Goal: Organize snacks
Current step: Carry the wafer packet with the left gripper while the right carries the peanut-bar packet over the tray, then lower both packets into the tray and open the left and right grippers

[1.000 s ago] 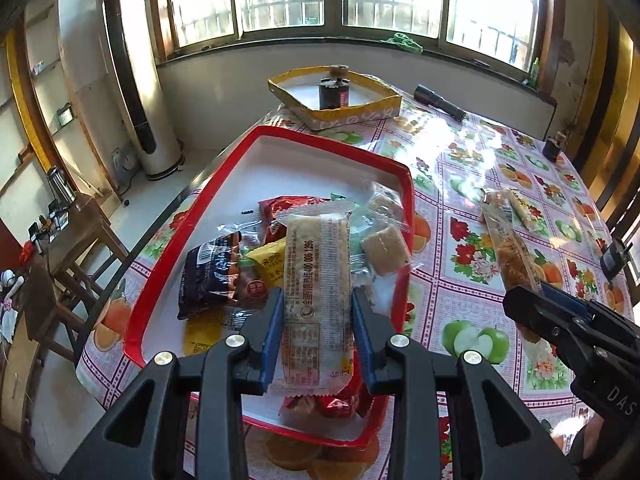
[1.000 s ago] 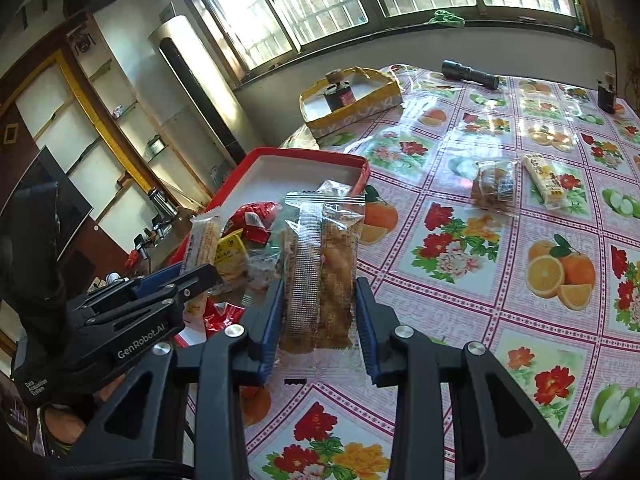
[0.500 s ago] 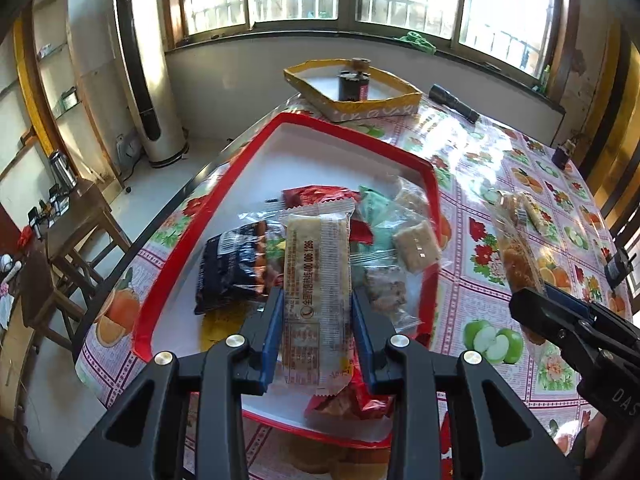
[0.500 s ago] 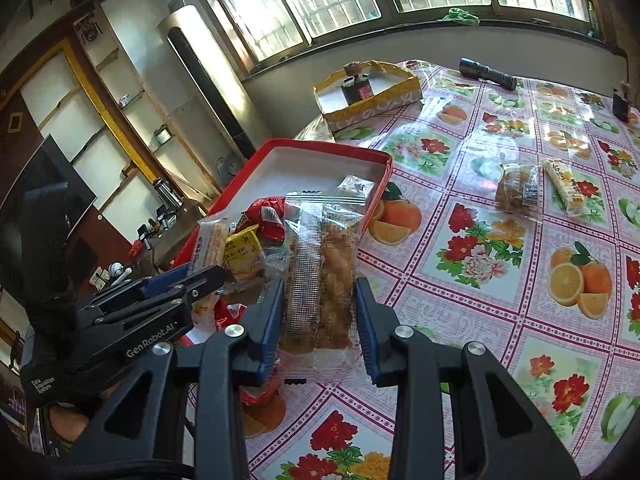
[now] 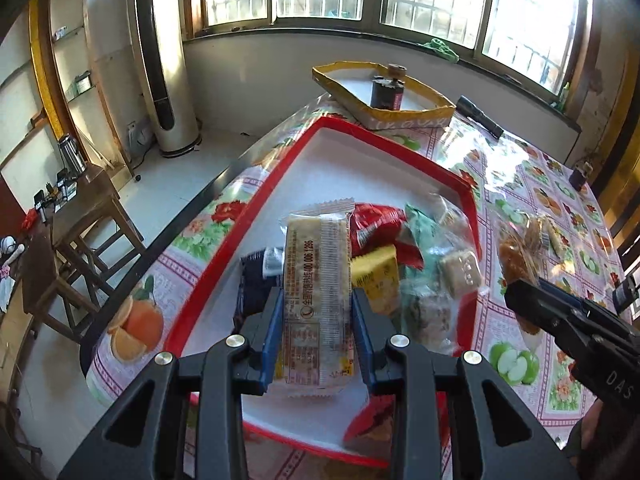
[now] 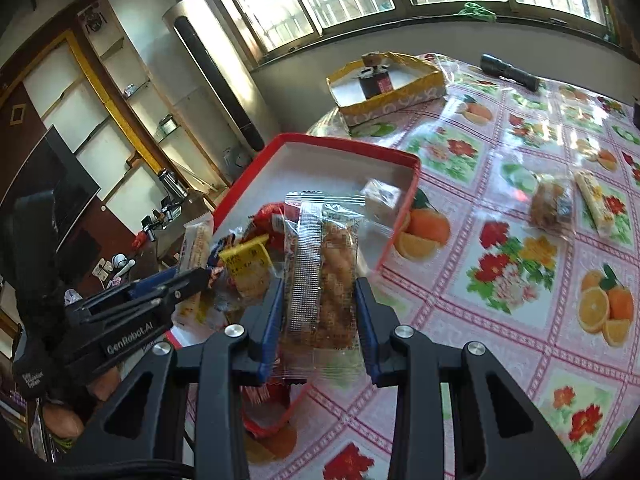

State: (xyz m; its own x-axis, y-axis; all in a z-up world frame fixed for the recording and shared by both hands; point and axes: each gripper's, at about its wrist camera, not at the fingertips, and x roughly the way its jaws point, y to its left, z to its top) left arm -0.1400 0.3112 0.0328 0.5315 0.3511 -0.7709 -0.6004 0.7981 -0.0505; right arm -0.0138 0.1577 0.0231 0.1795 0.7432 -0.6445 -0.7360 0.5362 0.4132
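Two packets in hand, one per gripper, both above the red tray (image 5: 256,216) that takes the snacks.

Left gripper (image 5: 317,322): fingers clamped on the long edges of a cream wafer bar packet (image 5: 316,280), printed side up, held lengthwise along the fingers. It hangs over the near-left part of the tray, above a dark blue packet (image 5: 254,280). Side grip keeps the flat wrapper from folding; likely lined up for a drop onto the pile.

Tray's near half already holds a heap: red packet (image 5: 374,224), yellow packet (image 5: 378,280), green-tinted clear bag (image 5: 424,232), wrapped square biscuit (image 5: 460,272). Far half is bare, so there's room to spread them.

Right gripper (image 6: 318,318): fingers closed on a clear packet of fried pastry (image 6: 322,268), over the tray's near-right edge, not yet released. Judgement: this one goes in next to the heap.

Still out on the fruit-print tablecloth (image 6: 512,320), far right: a round pastry in clear wrap (image 6: 550,204) and a yellow bar (image 6: 596,204), close beside each other, well apart from the tray. Those remain to collect.
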